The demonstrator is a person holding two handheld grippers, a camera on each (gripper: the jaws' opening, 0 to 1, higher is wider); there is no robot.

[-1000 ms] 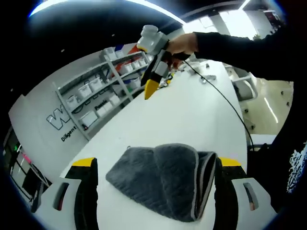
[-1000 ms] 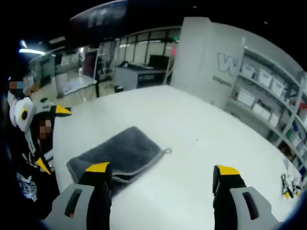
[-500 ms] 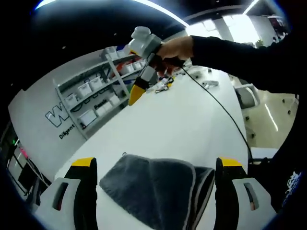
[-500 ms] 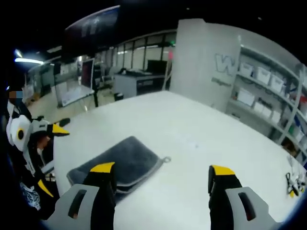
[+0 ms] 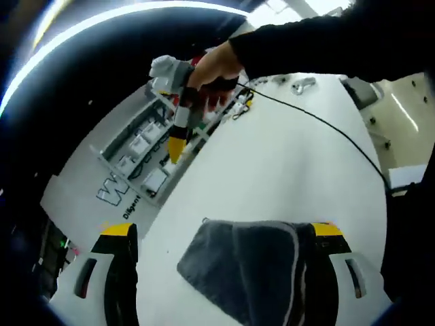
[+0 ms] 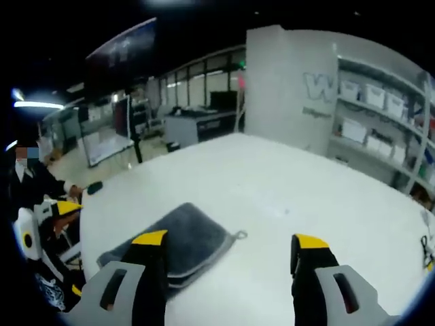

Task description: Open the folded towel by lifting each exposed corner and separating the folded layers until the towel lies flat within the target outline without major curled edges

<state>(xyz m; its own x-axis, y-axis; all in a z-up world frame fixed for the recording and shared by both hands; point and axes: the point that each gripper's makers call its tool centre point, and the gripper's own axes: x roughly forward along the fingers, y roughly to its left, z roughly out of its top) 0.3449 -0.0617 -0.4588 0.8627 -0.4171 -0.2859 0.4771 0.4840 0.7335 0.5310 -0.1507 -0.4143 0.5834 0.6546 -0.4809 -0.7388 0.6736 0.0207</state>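
A dark grey folded towel [image 5: 238, 265] lies on the white table [image 5: 285, 156], between the fingers of my open left gripper [image 5: 223, 232], which touch nothing. A hand holds my right gripper [image 5: 177, 125] high above the table's far side, yellow tips pointing down. In the right gripper view the towel [image 6: 197, 231] sits low and left, its small loop toward the middle, partly behind the left finger. My right gripper [image 6: 230, 240] is open and empty, above the table [image 6: 272, 183]. The left gripper [image 6: 41, 234] shows at the left edge.
A black cable [image 5: 326, 125] runs across the table from the raised gripper. Small tools [image 5: 302, 84] lie at the table's far end. Shelves with white bins [image 5: 146, 146] line the wall, also seen as shelves [image 6: 370, 115]. Desks and a person [image 6: 30, 180] stand beyond the table.
Both views have tilted with the hands. In the left gripper view the raised right gripper has shifted left and further from the towel. The towel keeps its folded shape; both grippers stay open.
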